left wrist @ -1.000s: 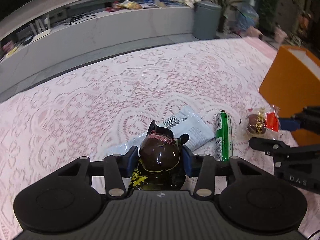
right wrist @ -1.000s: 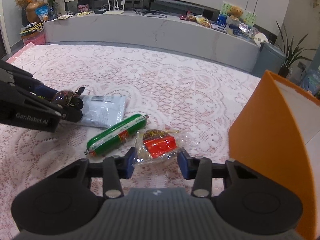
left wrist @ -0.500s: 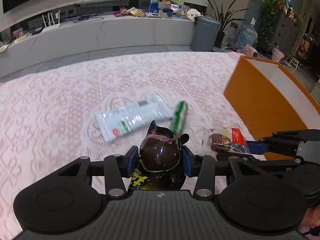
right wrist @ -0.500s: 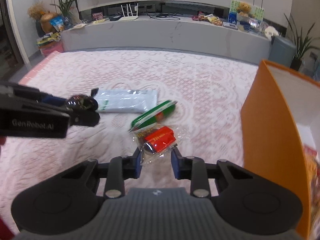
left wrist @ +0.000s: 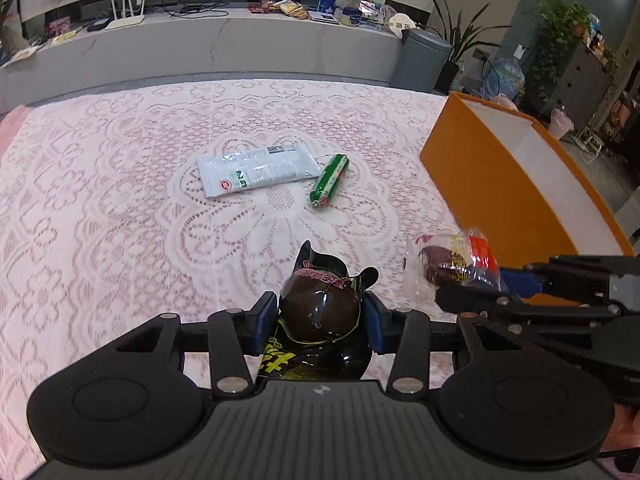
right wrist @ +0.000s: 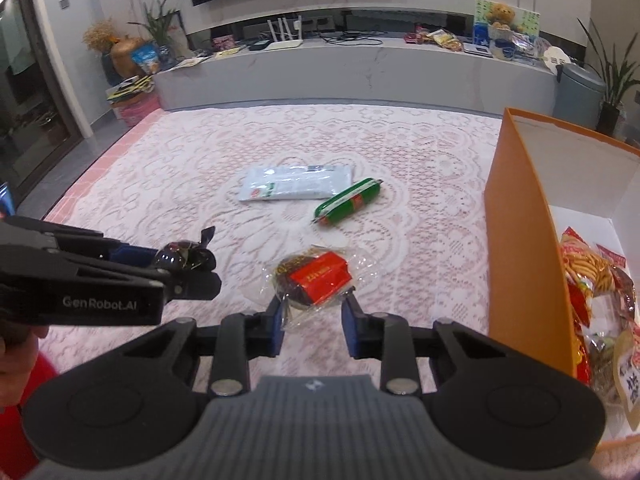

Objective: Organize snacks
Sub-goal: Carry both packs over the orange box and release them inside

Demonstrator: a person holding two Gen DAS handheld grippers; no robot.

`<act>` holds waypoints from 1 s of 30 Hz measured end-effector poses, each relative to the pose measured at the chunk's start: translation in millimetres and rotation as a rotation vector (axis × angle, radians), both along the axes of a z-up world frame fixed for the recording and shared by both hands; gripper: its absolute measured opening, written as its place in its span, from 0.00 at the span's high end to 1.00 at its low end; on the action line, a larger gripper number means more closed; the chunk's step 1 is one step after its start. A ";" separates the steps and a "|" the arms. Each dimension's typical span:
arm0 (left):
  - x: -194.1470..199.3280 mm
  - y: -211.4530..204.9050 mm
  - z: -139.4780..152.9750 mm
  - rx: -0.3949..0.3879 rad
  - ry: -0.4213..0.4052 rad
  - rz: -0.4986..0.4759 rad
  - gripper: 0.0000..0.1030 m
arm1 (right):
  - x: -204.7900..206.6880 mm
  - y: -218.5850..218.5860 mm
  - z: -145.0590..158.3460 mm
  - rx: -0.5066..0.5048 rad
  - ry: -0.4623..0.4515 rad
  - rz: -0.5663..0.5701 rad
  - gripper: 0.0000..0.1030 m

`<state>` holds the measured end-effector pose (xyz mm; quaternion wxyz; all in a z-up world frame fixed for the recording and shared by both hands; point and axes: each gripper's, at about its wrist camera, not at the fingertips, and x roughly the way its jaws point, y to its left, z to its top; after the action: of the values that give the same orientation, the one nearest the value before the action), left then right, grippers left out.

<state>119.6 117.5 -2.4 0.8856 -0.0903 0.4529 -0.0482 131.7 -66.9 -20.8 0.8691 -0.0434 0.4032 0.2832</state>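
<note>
The left gripper point(left wrist: 320, 320) is closed on a dark glossy snack pack point(left wrist: 320, 312), with the blue pads pressing both sides of its round bulge. The right gripper point(right wrist: 312, 312) has its jaws narrowed around the edge of a clear wrapped snack point(right wrist: 316, 274) with a red label; both pads seem to touch the film, so it appears to be held, and it hangs above the lace tablecloth point(right wrist: 180, 184).

The orange box point(right wrist: 516, 248) is the landmark. Both held snacks are just to the left of its near wall. Further left of the box, a green sausage stick point(right wrist: 348, 202) and a white flat pouch point(right wrist: 298, 188) lie on the cloth, touching or almost touching each other. Inside the box there are already several red and orange snack bags point(right wrist: 592, 280).

Both held items are probably light. The dark pack looks smooth and slippery, with something round and firm inside, so a hold across the bulge seems safest. The clear wrapper is soft and crinkly and may slide; taking it on the solid piece inside would hold better than taking only the film.

On the left gripper body one reads "GenRobot.AI". The dark pack has yellow characters that are not readable.
</note>
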 end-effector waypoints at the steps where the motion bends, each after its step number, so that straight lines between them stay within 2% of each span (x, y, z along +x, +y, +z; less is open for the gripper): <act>1: -1.5 -1.1 1.8 -0.008 0.002 0.004 0.50 | -3.6 -2.2 2.1 0.002 -0.001 0.006 0.74; 7: -9.7 -19.4 17.9 -0.030 -0.002 -0.003 0.50 | -19.5 -24.2 22.9 0.010 -0.029 0.048 0.74; 15: -9.8 -52.8 38.8 -0.057 0.000 -0.041 0.50 | -29.4 -65.7 51.0 -0.039 -0.076 0.078 0.74; 21: 4.3 -91.8 57.3 -0.029 -0.034 -0.115 0.50 | -17.9 -102.1 70.6 -0.038 -0.088 0.046 0.74; 30: 39.5 -155.4 79.3 -0.003 -0.095 -0.233 0.50 | 7.0 -153.5 85.9 -0.118 -0.132 -0.019 0.74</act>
<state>159.1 -37.9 76.9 0.8944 -0.0357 0.4177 -0.1557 138.7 -220.3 65.1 0.8925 -0.1094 0.3614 0.2469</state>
